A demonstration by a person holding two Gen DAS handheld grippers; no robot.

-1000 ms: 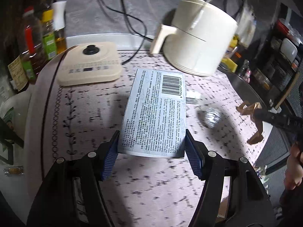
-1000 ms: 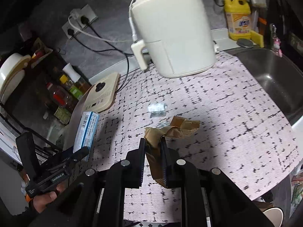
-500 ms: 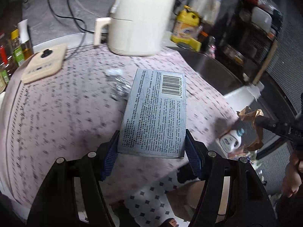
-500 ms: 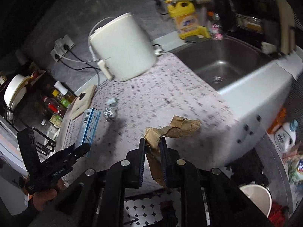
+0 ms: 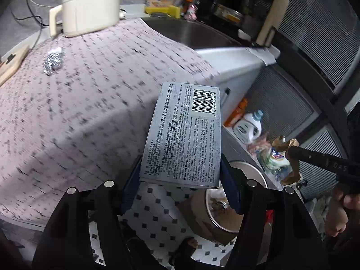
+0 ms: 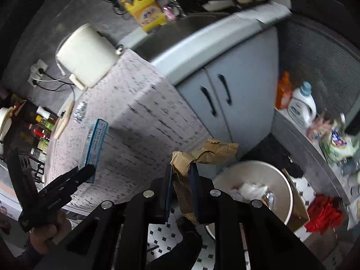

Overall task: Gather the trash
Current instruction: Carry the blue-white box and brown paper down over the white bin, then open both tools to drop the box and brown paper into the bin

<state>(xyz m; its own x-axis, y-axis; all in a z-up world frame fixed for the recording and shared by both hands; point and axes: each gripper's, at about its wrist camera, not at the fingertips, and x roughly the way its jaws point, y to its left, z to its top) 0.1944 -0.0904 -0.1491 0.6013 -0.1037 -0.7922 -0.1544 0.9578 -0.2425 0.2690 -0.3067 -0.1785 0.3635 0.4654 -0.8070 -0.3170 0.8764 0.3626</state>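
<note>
Left gripper [image 5: 180, 193] pinching a box [image 5: 183, 135] by its near end, held off the desk [image 5: 78, 103] edge, above the tiled floor and just left of the bin [image 6: 256, 180]. Right gripper [image 6: 181, 189] clamped on brown paper [image 6: 202, 155], close beside the bin rim. Both pieces lifted but not yet dropped in; bin already holding some trash, and a foil wrapper [image 5: 52, 60] left on the far desk to fetch.
</note>
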